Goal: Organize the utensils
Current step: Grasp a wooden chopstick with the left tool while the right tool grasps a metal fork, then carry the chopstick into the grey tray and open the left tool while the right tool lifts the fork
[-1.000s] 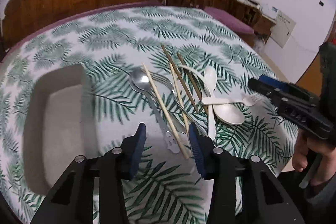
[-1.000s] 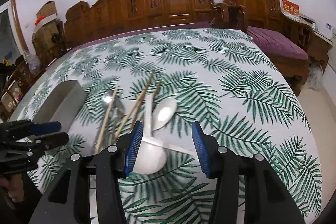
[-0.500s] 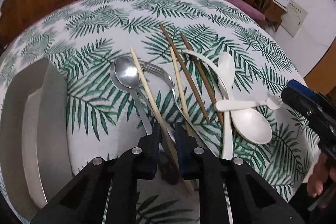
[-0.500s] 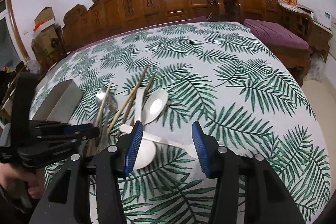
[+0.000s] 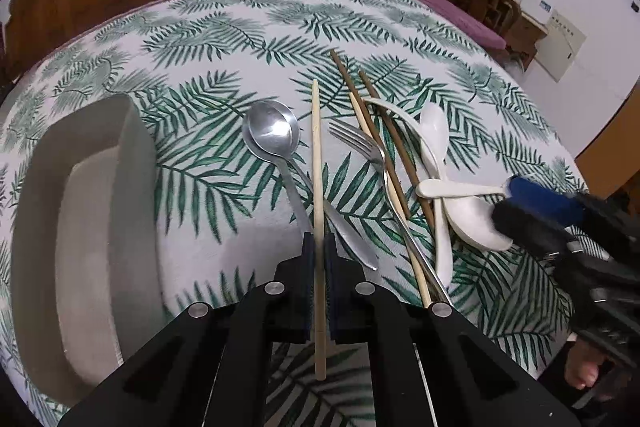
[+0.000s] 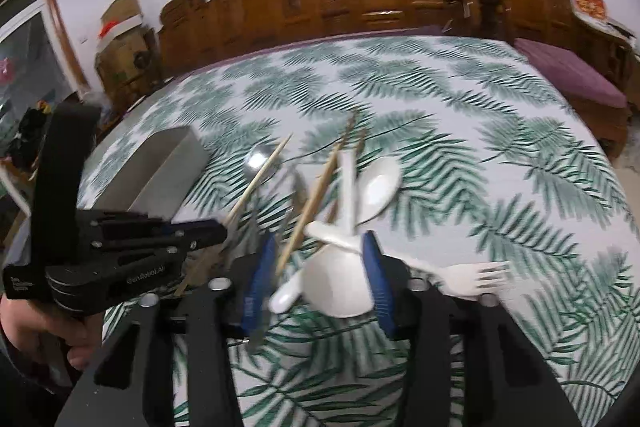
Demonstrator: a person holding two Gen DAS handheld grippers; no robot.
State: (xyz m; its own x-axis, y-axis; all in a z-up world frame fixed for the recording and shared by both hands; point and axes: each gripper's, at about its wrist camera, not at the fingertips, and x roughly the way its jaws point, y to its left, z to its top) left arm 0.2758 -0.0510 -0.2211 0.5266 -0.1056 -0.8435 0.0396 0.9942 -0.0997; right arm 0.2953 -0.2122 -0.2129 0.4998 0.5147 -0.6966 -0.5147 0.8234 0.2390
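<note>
pinching a pale chopstick (image 5: pixel 317 163), the left gripper (image 5: pixel 319 247) works a leaf-print table (image 5: pixel 224 39).
left wrist view: its jaws are clamped narrow on the stick, metal spoons (image 5: pixel 273 133) and a grey tray (image 5: pixel 96 211) to the left, a fork (image 5: pixel 360 143) to the right. right wrist view: the right gripper (image 6: pixel 318 273), jaws just narrowing, brackets a white spoon bowl (image 6: pixel 338 279); whether its pads press is unclear.

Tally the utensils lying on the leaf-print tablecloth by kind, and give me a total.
Silver metal spoons: 2
Silver metal fork: 1
Pale wooden chopsticks: 2
Dark brown chopsticks: 2
White plastic spoons: 2
White plastic fork: 1
Total: 10
</note>
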